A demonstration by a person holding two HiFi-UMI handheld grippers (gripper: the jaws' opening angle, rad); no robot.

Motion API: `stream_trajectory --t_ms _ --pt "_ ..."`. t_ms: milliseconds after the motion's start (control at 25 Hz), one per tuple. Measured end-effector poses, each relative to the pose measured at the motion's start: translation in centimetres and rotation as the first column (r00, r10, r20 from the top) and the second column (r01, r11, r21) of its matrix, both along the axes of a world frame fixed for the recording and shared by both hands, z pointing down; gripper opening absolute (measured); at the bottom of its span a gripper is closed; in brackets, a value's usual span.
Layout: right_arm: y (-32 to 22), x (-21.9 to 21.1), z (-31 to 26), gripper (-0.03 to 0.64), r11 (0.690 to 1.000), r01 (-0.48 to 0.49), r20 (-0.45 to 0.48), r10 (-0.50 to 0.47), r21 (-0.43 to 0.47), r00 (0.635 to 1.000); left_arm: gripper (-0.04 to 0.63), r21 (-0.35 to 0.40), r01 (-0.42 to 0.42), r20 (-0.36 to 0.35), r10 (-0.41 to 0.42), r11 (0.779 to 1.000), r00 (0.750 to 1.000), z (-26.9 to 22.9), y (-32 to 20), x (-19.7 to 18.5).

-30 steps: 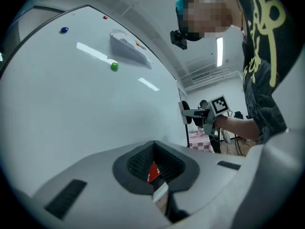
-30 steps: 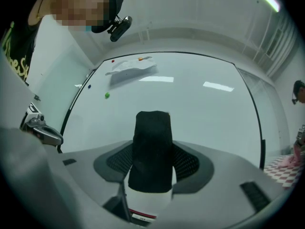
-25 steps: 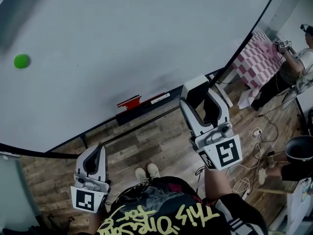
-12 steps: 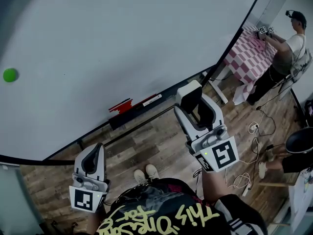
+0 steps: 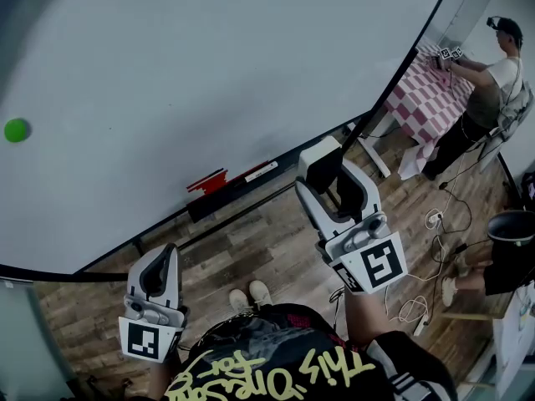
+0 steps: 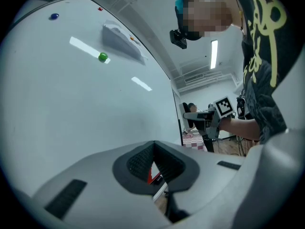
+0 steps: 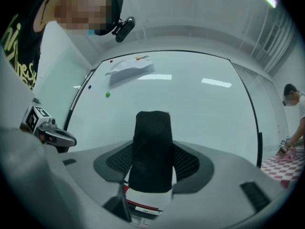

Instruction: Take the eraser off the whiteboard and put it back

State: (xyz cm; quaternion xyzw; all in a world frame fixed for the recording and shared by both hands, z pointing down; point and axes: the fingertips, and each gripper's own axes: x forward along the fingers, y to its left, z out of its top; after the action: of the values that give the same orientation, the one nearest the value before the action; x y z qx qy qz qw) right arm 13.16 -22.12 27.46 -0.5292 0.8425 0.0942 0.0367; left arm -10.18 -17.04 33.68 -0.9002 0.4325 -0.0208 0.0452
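A wide whiteboard (image 5: 209, 73) above a wood floor (image 5: 251, 249).
Your right gripper (image 5: 334, 178) is clamped on the eraser (image 7: 151, 149) in front of the board, with its long axis upright and its black felt facing you. Your left gripper (image 5: 165, 256) has its jaws together.

Open and bare across nearly all of the large white whiteboard (image 5: 209, 65), broken only by a small round green magnet (image 5: 16, 129) far left and, at the bottom edge, the dark tray ledge (image 5: 219, 200) with a flat red piece (image 5: 207, 180) and a thin white marker (image 5: 261, 171). Free air over the wooden plank floor (image 5: 251, 245) between the closed left tool (image 5: 159, 276) and the right tool (image 5: 322, 167), its gap filled by the black eraser block (image 7: 151, 151). Crowded to the right: pink checked table (image 5: 426, 98), a second person (image 5: 493, 73) beside it, loose white cables (image 5: 435, 221) on the floor.
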Motion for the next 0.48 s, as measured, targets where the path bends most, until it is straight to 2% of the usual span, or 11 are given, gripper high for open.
stream_trajectory --t_ms 480 --pt "-1.2 -1.2 -0.4 0.239 0.999 0.036 0.000 -0.036 0.010 0.999 0.006 0.010 0.047 -0.009 -0.047 0.999 0.999 -0.2 -0.2 -1.2"
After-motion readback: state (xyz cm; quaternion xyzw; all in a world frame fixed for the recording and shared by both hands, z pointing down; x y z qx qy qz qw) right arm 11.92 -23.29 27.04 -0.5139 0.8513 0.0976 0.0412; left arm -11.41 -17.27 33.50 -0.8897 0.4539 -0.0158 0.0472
